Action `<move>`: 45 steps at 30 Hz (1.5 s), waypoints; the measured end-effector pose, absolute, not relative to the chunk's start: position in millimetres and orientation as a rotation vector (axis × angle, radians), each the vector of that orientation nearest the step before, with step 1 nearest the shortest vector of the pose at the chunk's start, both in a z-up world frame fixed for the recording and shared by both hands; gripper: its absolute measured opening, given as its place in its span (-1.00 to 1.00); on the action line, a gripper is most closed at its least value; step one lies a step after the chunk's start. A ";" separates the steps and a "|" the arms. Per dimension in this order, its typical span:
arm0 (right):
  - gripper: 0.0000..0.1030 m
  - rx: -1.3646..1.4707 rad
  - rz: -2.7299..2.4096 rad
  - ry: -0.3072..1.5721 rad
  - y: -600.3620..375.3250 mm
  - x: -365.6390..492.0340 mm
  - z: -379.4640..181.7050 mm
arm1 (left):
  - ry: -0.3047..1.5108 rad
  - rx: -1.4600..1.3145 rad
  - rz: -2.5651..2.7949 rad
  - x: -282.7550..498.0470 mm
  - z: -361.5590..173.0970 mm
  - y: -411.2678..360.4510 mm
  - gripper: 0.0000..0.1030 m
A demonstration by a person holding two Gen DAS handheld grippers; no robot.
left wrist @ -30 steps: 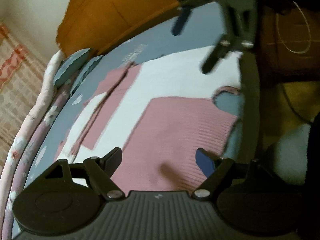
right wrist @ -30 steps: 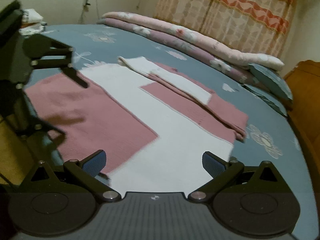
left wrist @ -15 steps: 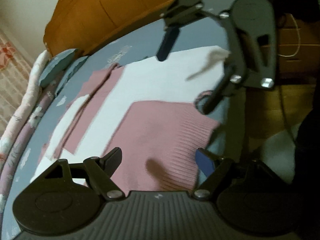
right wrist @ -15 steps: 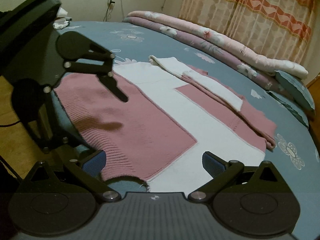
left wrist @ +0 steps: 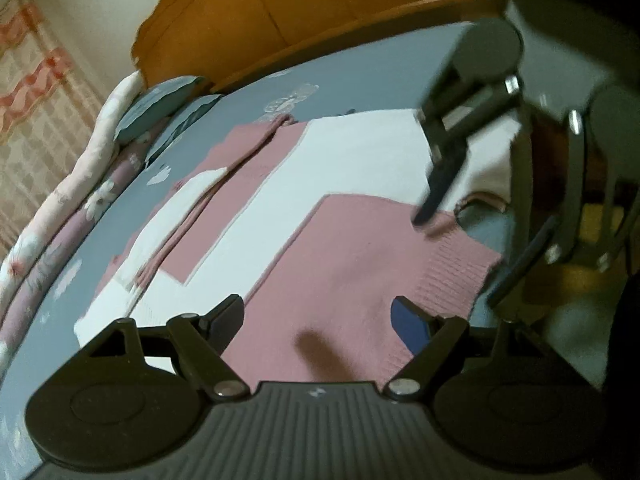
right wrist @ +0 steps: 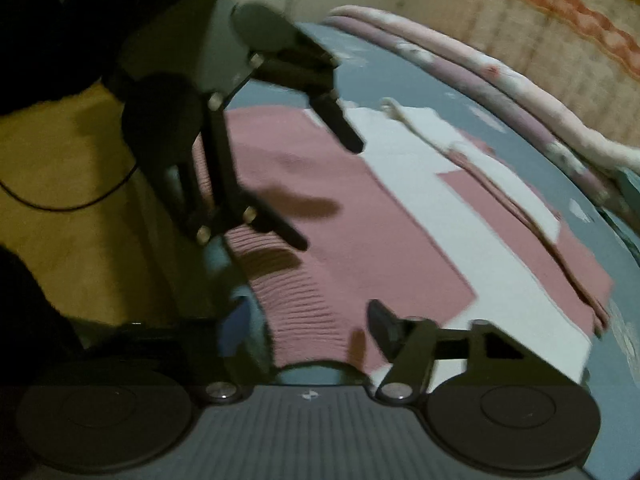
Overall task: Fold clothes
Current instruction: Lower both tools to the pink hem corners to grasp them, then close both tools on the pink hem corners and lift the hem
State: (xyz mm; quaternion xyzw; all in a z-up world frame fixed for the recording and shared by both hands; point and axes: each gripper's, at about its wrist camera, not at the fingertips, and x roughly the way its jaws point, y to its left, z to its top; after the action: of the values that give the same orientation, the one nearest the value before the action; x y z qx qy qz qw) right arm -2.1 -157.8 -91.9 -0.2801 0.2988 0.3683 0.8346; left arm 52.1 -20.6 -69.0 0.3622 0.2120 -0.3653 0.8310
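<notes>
Garment: I see a pink-and-white colour-block knit sweater [left wrist: 352, 264] lying flat on the grey-blue bedspread [left wrist: 376, 76], its ribbed pink hem toward the near bed edge where both my tools work.
Sleeve: one sleeve [left wrist: 188, 216] is folded across the body, white over pink, on the side nearer the rolled quilt.
Left gripper: my left gripper [left wrist: 320, 322] hangs over the pink hem panel with its jaws spread — cloth shows between the fingers, but I see no pad pressing on it.
Left gripper from the other side: in the right wrist view it [right wrist: 332, 192] stands above the hem, one finger tip low near the ribbing, the other above the pink-white seam; whether the low tip touches the knit I cannot tell through the blur.
Right gripper: my right gripper [right wrist: 304, 332] sits at the collar corner of the hem, jaws just drawn partway in, the ribbed pink edge between them; I cannot tell yet whether the pads bite the cloth.
Right gripper from the other side: in the left wrist view it [left wrist: 456, 256] straddles the bed edge — one finger on the pink near the neckline, the other below, off the mattress side.
Surroundings: floral rolled quilt [left wrist: 64, 196] along the far side, wooden headboard [left wrist: 312, 12], patterned curtain [right wrist: 552, 12], yellow floor [right wrist: 76, 216] beside the bed.
</notes>
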 end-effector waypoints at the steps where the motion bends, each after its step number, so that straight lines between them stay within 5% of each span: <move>1: 0.18 -0.605 0.791 0.632 -154.0 -1.8 -93.3 | 0.455 0.760 -0.761 50.5 -67.3 -15.4 0.59; 7: 0.22 -0.615 0.824 0.572 -139.4 -4.5 -89.2 | 0.570 0.631 -0.616 51.7 -56.5 37.1 0.59; 13: 0.24 -0.578 0.839 0.557 -139.5 -1.7 -86.9 | 0.810 -0.163 -0.381 85.1 -51.1 154.5 0.49; 18: 0.32 -0.534 0.839 0.568 -143.9 3.6 -84.7 | 0.905 -0.536 -0.378 91.8 -68.9 201.6 0.49; 35: 0.34 -0.486 0.834 0.572 -139.2 20.5 -78.7 | 1.019 -0.814 -0.519 104.2 -109.7 210.0 0.52; 37: 0.34 -0.490 0.838 0.569 -136.5 21.8 -78.3 | 1.015 -0.847 -0.516 98.0 -114.0 209.3 0.42; 38: 0.34 -0.493 0.840 0.567 -134.8 22.4 -77.9 | 1.016 -0.844 -0.497 96.6 -114.2 208.2 0.19; 39: 0.34 -0.495 0.844 0.564 -132.8 23.0 -77.4 | 1.031 -0.830 -0.478 96.9 -114.6 206.5 -0.26; 41: 0.34 -0.502 0.856 0.553 -127.9 23.1 -75.7 | 1.040 -0.805 -0.452 96.8 -113.3 204.0 -0.70; 45: 0.34 -0.519 0.884 0.524 -115.5 20.6 -71.7 | 0.988 -0.808 -0.460 95.3 -99.8 202.2 -0.88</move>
State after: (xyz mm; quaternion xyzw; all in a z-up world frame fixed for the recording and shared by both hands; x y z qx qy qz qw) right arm 20.6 -115.5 -71.7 -0.2454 0.2480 0.4182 0.8387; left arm 95.3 202.2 -99.8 -0.3737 0.4569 -0.2128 0.7787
